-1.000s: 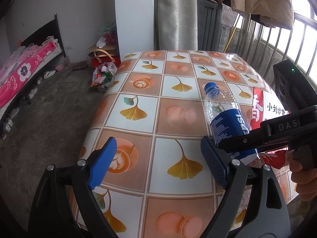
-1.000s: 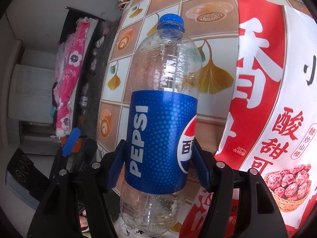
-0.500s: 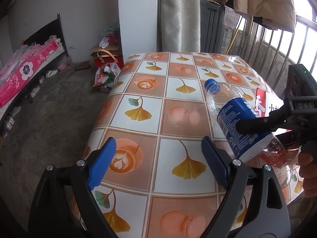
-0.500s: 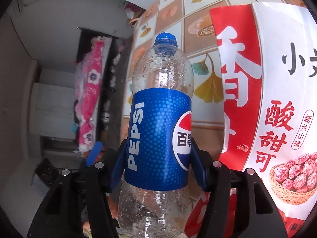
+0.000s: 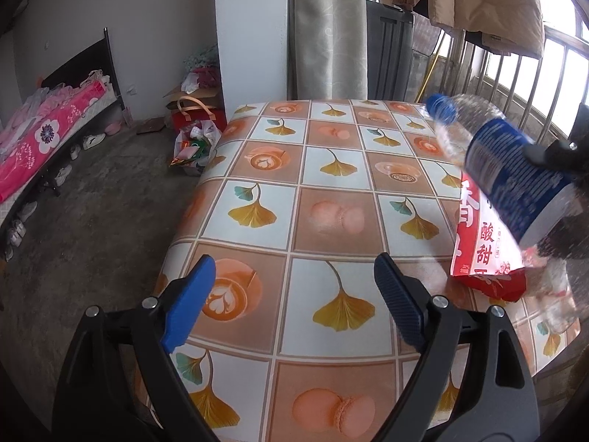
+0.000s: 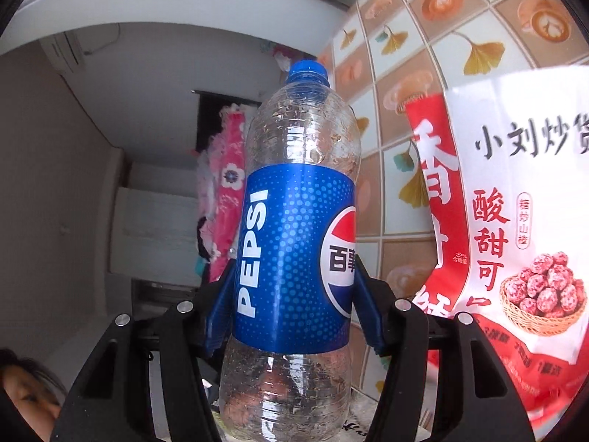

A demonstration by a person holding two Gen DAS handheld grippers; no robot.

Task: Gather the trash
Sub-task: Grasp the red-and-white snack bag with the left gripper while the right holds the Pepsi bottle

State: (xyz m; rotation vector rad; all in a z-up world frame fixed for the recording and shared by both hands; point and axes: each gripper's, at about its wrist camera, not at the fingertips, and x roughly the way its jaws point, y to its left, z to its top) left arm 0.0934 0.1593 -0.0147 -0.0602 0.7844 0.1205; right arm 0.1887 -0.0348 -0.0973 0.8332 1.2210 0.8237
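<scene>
An empty clear Pepsi bottle (image 6: pixel 294 228) with a blue label and blue cap is clamped at its label between the blue pads of my right gripper (image 6: pixel 294 294). In the left wrist view the bottle (image 5: pixel 508 169) hangs tilted in the air at the right, above a red and white snack bag (image 5: pixel 486 243) that lies on the table. The snack bag (image 6: pixel 515 228) fills the right side of the right wrist view. My left gripper (image 5: pixel 291 305) is open and empty, low over the near part of the table.
The table (image 5: pixel 331 199) has a tiled cloth with ginkgo leaves and cups. On the floor to its far left lies a plastic bag of rubbish (image 5: pixel 193 147). A bed (image 5: pixel 44 147) stands at the left wall. A railing (image 5: pixel 515 73) runs behind the table at the right.
My right gripper has lifted the bottle off the table, up and to the right, and tilted it. My left gripper has stayed open and drawn back a little.
</scene>
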